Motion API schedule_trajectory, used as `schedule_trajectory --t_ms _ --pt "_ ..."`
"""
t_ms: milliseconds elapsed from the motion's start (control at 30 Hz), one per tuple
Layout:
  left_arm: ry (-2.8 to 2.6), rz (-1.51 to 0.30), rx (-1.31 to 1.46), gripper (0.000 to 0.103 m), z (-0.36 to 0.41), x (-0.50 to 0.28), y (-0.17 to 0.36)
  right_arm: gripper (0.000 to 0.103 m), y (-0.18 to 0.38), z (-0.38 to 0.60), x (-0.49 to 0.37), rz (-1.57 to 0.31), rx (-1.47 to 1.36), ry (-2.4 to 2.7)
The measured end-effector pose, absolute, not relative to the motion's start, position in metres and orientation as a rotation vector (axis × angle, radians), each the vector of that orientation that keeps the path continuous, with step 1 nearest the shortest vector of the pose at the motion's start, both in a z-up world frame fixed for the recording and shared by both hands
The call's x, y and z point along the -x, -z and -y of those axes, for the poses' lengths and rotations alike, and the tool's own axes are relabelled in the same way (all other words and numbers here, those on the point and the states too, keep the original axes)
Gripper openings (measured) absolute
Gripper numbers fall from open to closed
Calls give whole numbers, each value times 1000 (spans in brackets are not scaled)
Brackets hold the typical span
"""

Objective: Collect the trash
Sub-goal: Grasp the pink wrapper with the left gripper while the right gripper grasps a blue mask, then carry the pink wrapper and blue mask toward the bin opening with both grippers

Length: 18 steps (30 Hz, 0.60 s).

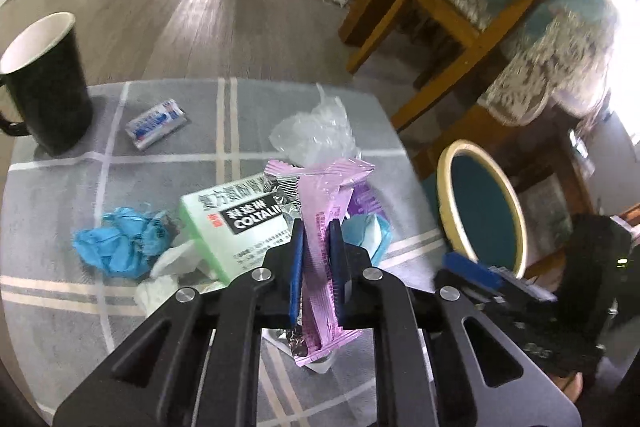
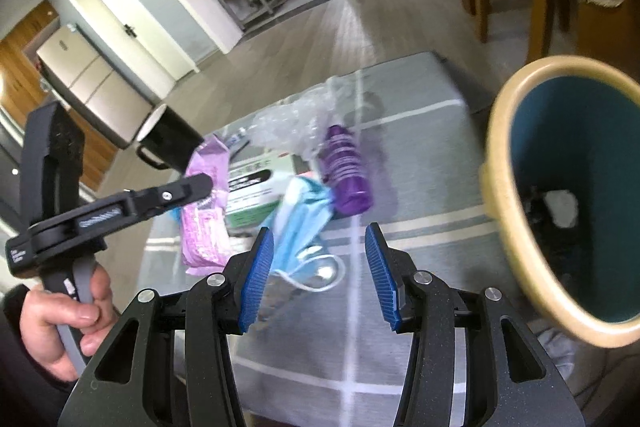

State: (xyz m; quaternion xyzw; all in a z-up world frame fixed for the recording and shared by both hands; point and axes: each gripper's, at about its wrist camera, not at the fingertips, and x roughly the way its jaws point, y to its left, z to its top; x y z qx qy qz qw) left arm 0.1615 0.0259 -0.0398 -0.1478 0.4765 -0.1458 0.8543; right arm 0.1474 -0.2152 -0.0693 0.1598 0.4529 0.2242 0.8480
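Trash lies bunched near the tabletop's [image 1: 60, 187] right edge. Left gripper [image 1: 316, 239] has its jaws clenched on a pink wrapper [image 1: 320, 211], amid a green box [image 1: 232, 223], a clear plastic bag [image 1: 316, 131] and a blue mask [image 2: 304, 223]. Right gripper [image 2: 320, 247] hangs with jaws released and nothing between them, over the mask and bare cloth. Beyond the edge, to the right, a bin [image 2: 504, 163] gapes, tilted toward the camera. A black mug [image 1: 44, 83] and a small packet [image 1: 156, 123] stand well apart at the far left, with bare cloth around them.
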Motion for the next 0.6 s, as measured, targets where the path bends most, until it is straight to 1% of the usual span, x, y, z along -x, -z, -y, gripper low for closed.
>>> schedule_trajectory --t_ms 200,433,467,500,600 --pt "275 -956 338 11 -41 -151 24 50 79 188 -157 -982 -326 -508" --pt "262 -939 359 11 -51 -143 21 49 97 174 -171 -1023 -358 -496" --pt "261 -936 363 11 -53 -142 21 40 99 174 -173 -1028 -372 -498" --pt "258 -933 363 11 -54 -141 21 26 102 173 -174 -1033 -384 -508" --pt "257 -928 363 11 -55 -140 22 10 102 172 -171 -1030 -367 -526"
